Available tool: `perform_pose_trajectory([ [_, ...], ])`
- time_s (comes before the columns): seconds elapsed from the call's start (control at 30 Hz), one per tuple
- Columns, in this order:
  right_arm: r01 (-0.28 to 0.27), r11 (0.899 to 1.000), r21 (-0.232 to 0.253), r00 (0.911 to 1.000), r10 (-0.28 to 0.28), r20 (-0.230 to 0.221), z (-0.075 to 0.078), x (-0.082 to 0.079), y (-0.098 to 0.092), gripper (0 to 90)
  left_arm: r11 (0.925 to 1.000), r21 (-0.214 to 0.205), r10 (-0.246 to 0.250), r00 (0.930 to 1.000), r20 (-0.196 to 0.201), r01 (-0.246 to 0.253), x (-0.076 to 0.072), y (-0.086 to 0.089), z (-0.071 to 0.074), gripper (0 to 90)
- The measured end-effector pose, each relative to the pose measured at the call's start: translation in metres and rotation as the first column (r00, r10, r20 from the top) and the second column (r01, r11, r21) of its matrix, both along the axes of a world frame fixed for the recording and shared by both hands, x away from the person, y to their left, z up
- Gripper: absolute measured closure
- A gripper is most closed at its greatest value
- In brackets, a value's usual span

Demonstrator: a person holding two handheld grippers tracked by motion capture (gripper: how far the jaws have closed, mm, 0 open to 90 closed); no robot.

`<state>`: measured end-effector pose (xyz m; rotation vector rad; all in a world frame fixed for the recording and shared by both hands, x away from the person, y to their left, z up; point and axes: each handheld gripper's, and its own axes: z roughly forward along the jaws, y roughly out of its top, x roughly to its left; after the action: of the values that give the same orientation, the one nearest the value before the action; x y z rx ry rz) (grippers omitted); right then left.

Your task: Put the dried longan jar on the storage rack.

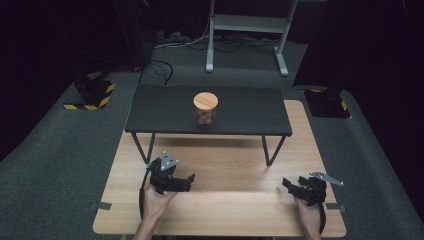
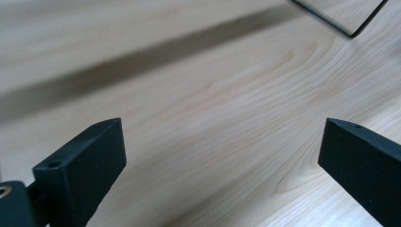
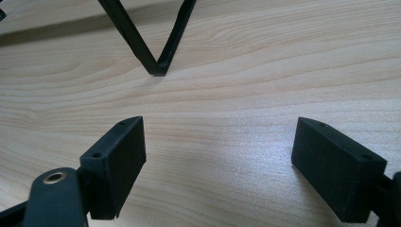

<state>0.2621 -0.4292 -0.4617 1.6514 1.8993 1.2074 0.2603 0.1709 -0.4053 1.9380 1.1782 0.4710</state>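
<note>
Both tools gaping over bare wooden table [image 1: 225, 165], jar [image 1: 205, 108] beyond.

Dark room, grey carpet [image 1: 60, 150], white metal frame [image 1: 247, 30] behind.

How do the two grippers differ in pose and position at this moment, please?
The left gripper sits farther in from its table edge and points right; the right gripper sits near the right edge and points left. The left one's grey plate stands raised; the right one's lies flatter, sticking out sideways. Both are open, empty, low over the wood, with the jar far off on the black shelf.
</note>
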Motion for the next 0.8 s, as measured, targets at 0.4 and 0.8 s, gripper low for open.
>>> perform_pose_trajectory([
  [0.4,0.0,1.0,-0.004,1.0,0.0,0.0,0.0,0.0,0.001,17.8,0.9965,0.001,0.084,0.9948,-0.058,-0.084,0.008,-0.014,-0.049,1.3],
  [0.8,0.002,1.0,-0.001,1.0,-0.002,0.0,0.0,0.0,0.001,17.8,0.9902,-0.025,0.135,0.9882,-0.072,-0.137,0.012,-0.014,-0.057,1.0],
])
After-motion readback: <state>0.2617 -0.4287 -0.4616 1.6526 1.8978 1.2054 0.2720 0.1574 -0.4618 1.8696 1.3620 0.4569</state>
